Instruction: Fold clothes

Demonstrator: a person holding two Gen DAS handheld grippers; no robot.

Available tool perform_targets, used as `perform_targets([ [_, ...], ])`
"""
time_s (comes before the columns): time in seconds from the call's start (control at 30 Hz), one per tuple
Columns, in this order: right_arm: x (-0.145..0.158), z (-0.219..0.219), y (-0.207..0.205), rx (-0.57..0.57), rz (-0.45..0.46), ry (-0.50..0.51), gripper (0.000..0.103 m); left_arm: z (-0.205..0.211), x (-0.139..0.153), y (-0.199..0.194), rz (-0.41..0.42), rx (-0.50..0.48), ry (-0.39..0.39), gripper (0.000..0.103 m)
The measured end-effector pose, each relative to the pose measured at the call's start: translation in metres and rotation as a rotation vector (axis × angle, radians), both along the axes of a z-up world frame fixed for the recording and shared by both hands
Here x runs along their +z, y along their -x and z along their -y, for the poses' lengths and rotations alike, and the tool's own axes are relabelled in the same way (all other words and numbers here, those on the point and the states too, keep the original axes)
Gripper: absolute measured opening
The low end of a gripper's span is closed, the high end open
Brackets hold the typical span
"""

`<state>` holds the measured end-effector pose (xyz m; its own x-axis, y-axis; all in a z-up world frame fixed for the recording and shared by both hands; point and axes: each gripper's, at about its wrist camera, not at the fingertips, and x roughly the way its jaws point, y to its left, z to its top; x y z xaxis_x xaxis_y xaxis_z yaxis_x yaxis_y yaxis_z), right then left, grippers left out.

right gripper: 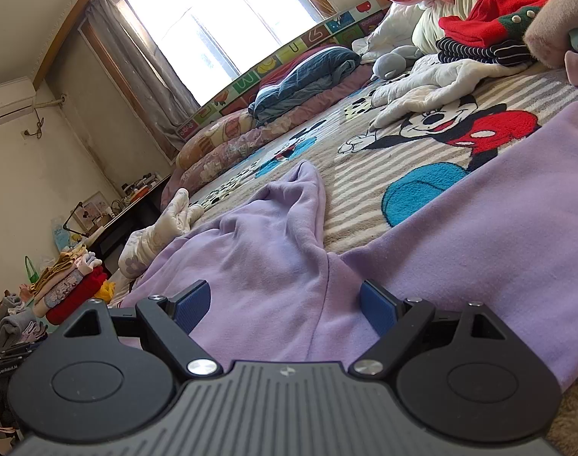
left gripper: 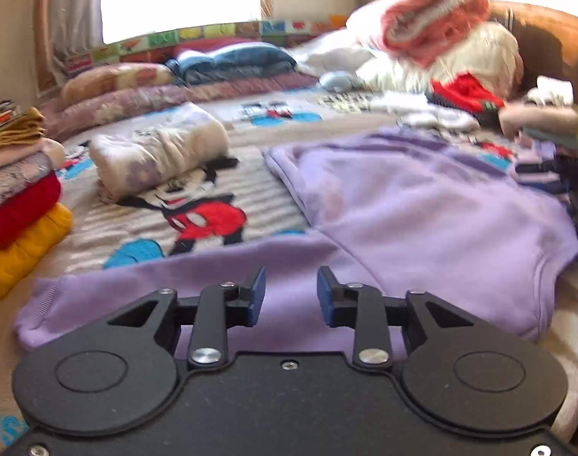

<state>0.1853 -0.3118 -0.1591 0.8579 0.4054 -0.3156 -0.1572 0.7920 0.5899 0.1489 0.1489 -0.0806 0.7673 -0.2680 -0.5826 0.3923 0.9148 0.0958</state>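
A lilac sweatshirt [left gripper: 422, 205] lies spread on the cartoon-mouse blanket [left gripper: 198, 205], one sleeve running toward the near left. My left gripper [left gripper: 291, 296] hovers just over that sleeve, open, with nothing between its blue pads. In the right wrist view the same lilac sweatshirt [right gripper: 273, 250] fills the foreground, with a rumpled peak rising ahead. My right gripper [right gripper: 289, 304] is wide open low over the fabric, the cloth lying between its fingers but not pinched.
A stack of folded clothes [left gripper: 19, 197] sits at the left edge of the bed. A rolled white garment [left gripper: 160, 148] lies mid-bed. Unfolded clothes [left gripper: 471, 95] and bedding [left gripper: 433, 22] pile at the far right. Pillows [left gripper: 228, 60] line the window side. A desk [right gripper: 118, 220] stands beyond the bed.
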Motion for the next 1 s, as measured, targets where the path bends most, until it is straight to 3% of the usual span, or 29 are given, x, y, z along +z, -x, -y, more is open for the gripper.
perform_targets([
  [0.1,0.000,0.000,0.000,0.000,-0.001,0.001,0.085,-0.012,-0.010,-0.008,-0.047,0.097,-0.034,0.044],
  [0.37,0.000,0.000,0.000,0.000,0.000,0.000,0.085,-0.089,0.001,-0.022,-0.005,0.498,0.113,0.042],
  [0.4,0.000,0.000,0.000,0.000,0.000,0.001,0.085,-0.098,0.002,-0.025,-0.006,0.524,0.159,0.042],
  [0.57,0.001,0.000,-0.001,-0.001,-0.004,0.008,0.085,-0.107,0.006,-0.035,-0.011,0.531,0.222,0.044],
  [0.6,0.001,0.000,-0.001,-0.001,-0.004,0.010,0.085,-0.108,0.007,-0.037,-0.012,0.531,0.233,0.042],
  [0.63,0.001,0.000,-0.001,-0.001,-0.005,0.012,0.085,-0.109,0.008,-0.039,-0.013,0.532,0.244,0.034],
  [0.97,0.001,0.000,-0.001,-0.001,-0.004,0.009,0.085,-0.123,0.016,-0.059,-0.024,0.537,0.352,0.034],
  [1.0,0.001,0.000,-0.001,-0.001,-0.004,0.008,0.085,-0.120,0.012,-0.064,-0.043,0.539,0.331,0.034],
])
